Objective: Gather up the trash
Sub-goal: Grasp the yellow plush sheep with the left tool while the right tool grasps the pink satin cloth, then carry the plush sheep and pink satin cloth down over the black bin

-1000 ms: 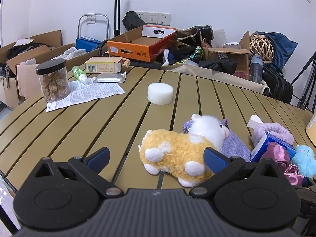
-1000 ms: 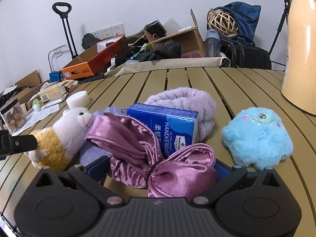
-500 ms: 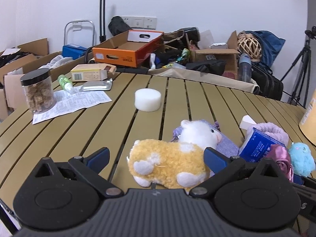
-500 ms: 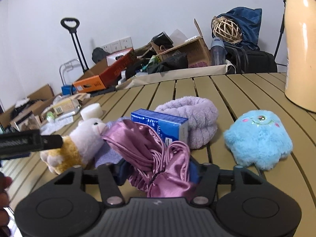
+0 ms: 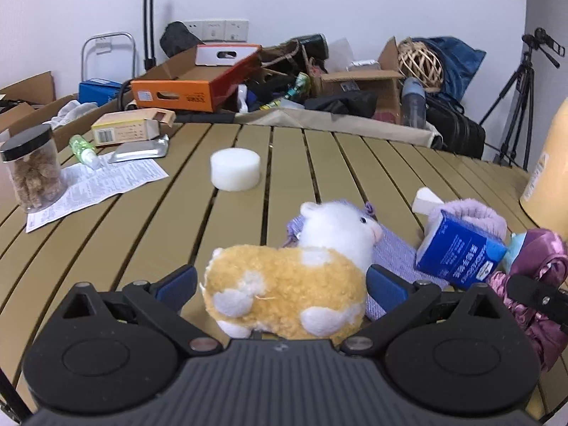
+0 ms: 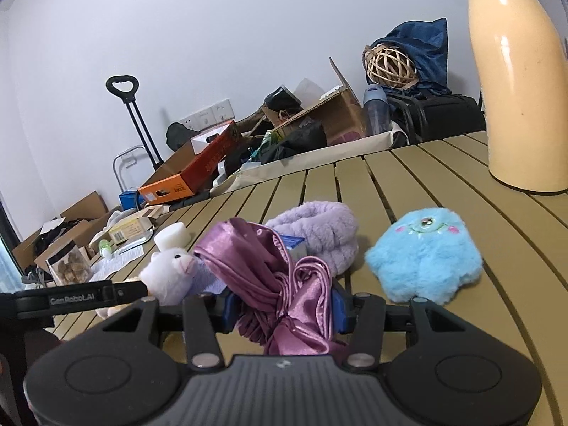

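Observation:
My right gripper (image 6: 282, 310) is shut on a purple satin bow scrunchie (image 6: 273, 277), held just above the slatted table (image 6: 443, 184). The scrunchie also shows in the left wrist view (image 5: 539, 277). My left gripper (image 5: 282, 280) is open, its blue pads on either side of a yellow and white plush sheep (image 5: 294, 284) that lies on the table (image 5: 142, 248). The sheep's white head shows in the right wrist view (image 6: 174, 277). A blue tissue pack (image 5: 458, 252) leans on a lilac fluffy headband (image 6: 319, 227).
A blue plush monster (image 6: 426, 252) sits right of the scrunchie. A cream thermos (image 6: 518, 78) stands at the far right. A white foam disc (image 5: 235, 169), a printed leaflet (image 5: 96, 184), a snack jar (image 5: 32, 174), a green bottle (image 5: 82, 145) and a yellow box (image 5: 127, 129) lie left. Boxes and bags crowd behind the table.
My right gripper closed on the purple scrunchie and lifted it slightly off the table. My left gripper moved closer to the plush sheep and stayed open.

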